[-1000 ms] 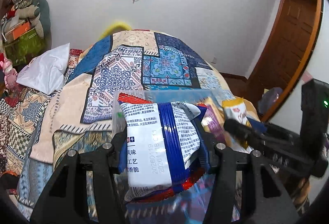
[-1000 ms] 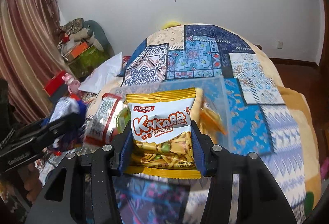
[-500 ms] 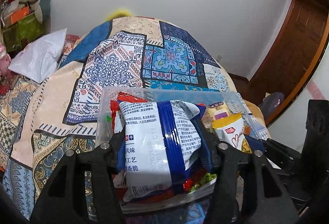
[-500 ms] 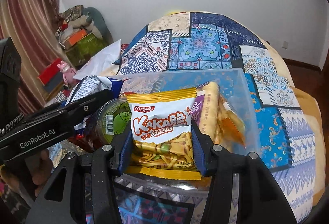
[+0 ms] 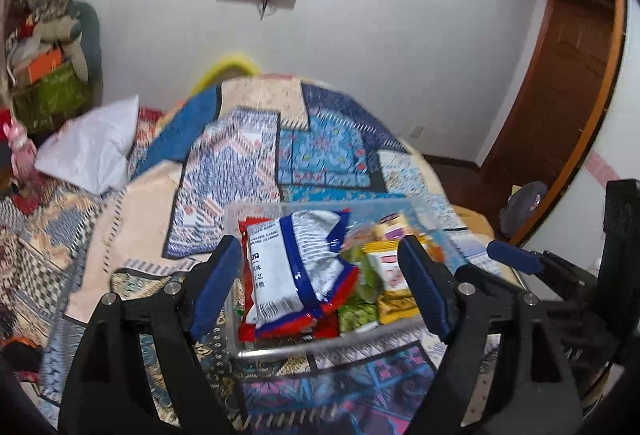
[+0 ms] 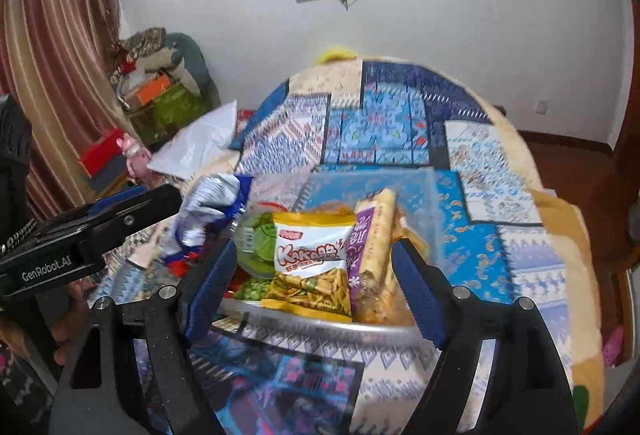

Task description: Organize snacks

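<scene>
Both packets lay inside the clear plastic bin (image 5: 256,349), which sat on the patterned quilt (image 5: 248,139). The blue-and-white packet (image 5: 292,263) rested on its left side atop red wrappers, the yellow Kaka packet (image 6: 310,267) just right of it, propped against a purple-and-yellow pack (image 6: 370,235). The left gripper (image 5: 320,287) and right gripper (image 6: 316,291) stood wide, holding nothing, seemingly to leave the packets there.

Clear bin (image 5: 320,349) packed with snack packets (image 6: 312,267), bare quilt (image 6: 500,235) all around.
</scene>
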`<state>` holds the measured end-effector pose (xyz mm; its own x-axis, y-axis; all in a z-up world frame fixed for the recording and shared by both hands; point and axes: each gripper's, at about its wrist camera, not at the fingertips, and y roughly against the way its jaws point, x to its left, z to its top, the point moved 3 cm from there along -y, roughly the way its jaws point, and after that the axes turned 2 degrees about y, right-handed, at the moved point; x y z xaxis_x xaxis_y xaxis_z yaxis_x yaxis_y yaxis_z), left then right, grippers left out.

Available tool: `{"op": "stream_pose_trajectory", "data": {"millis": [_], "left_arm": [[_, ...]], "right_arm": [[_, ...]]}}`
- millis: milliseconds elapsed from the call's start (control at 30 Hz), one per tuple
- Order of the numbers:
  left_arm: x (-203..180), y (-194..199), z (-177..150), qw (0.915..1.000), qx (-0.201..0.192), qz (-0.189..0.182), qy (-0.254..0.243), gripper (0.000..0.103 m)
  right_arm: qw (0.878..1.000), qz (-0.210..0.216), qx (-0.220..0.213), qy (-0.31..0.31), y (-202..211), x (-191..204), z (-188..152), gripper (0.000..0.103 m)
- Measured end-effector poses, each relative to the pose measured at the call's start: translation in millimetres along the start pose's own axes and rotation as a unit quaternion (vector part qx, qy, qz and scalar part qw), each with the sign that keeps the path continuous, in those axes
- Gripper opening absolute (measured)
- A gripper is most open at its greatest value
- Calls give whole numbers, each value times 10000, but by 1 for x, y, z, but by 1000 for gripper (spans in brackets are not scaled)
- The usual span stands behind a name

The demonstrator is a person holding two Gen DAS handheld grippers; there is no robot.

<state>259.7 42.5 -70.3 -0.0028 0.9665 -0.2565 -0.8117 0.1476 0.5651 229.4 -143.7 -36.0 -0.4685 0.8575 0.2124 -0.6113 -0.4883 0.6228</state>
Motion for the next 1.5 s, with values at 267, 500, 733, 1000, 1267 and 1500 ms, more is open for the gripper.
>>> {"op": "stream_pose_trajectory", "data": {"millis": [267, 500, 733, 1000, 1267, 1500], "left_arm": [[-30, 98, 1, 9966, -743, 8, -351, 84], [-47, 162, -17, 9908, -1226, 191, -544, 98], [-58, 192, -35, 9878, -1400, 254, -638, 102], [-63, 196, -45, 9880, -1368, 279, -666, 102], [-63, 194, -50, 9888, -1315, 287, -647, 102], [-63, 191, -50, 9893, -1271, 273, -667, 102]], "right_arm": [[9980, 62, -629, 96, 83, 20, 9, 78], [9930, -58, -1157, 249, 147, 39, -1, 91], [9898, -271, -1366, 293, 170, 48, -16, 103], [9893, -386, -1380, 292, 177, 49, -27, 103], [9892, -414, -1380, 264, 180, 48, -32, 103], [9898, -421, -1345, 214, 178, 46, -35, 103]]}}
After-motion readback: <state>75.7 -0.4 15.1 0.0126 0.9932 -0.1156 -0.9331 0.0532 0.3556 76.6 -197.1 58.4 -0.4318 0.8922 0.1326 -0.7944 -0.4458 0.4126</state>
